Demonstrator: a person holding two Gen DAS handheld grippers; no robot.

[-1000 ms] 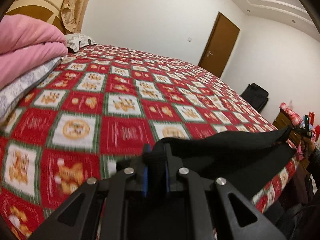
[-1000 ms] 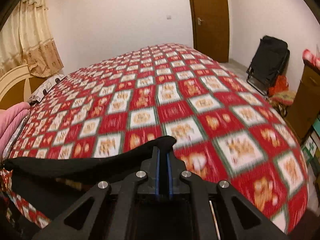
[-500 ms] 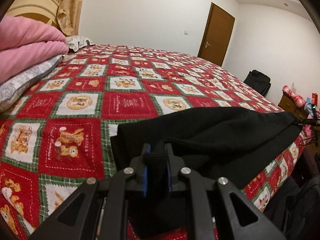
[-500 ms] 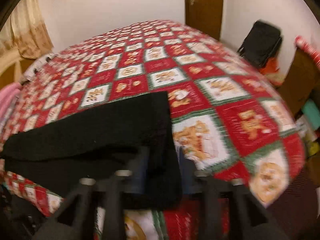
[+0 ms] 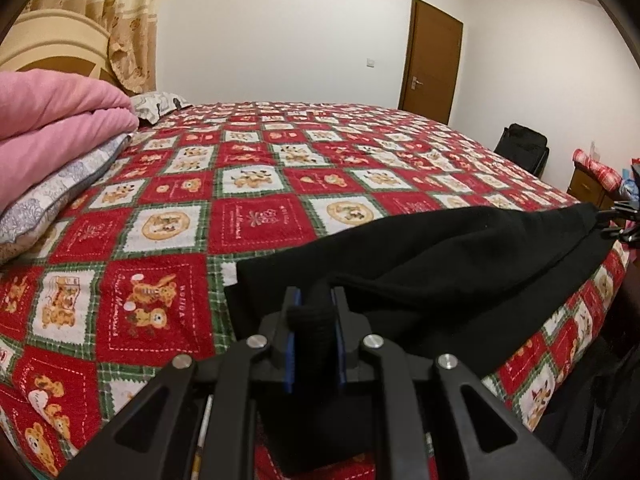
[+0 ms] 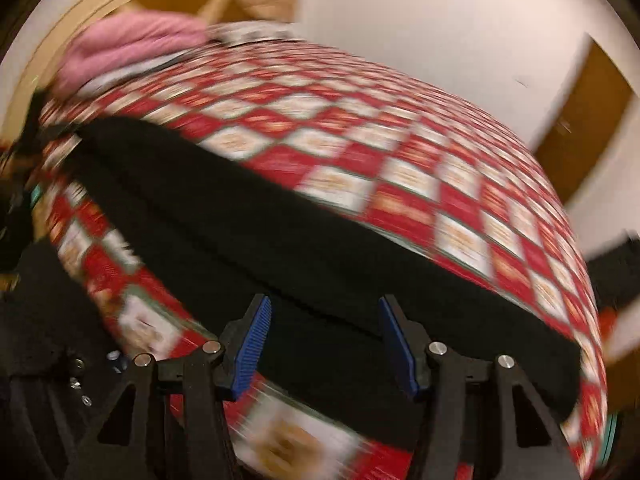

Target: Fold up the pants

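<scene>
Black pants (image 5: 460, 264) lower right on bed (image 5: 256, 216), clamped in left tool (image 5: 314, 320); right tool (image 6: 326, 336) apart above them.

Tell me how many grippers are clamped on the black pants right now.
1. The left gripper pinches a bunched edge of the black pants; the right gripper hangs open above them.

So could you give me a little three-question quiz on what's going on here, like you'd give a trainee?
1. True or false: the left gripper is shut on the black pants.
2. The right gripper is: A) clamped on the pants, B) open above them, C) holding the pink blanket.
3. What do the pants lie on?

Key: 1 true. 2 B. 3 The red checked bedspread.
</scene>
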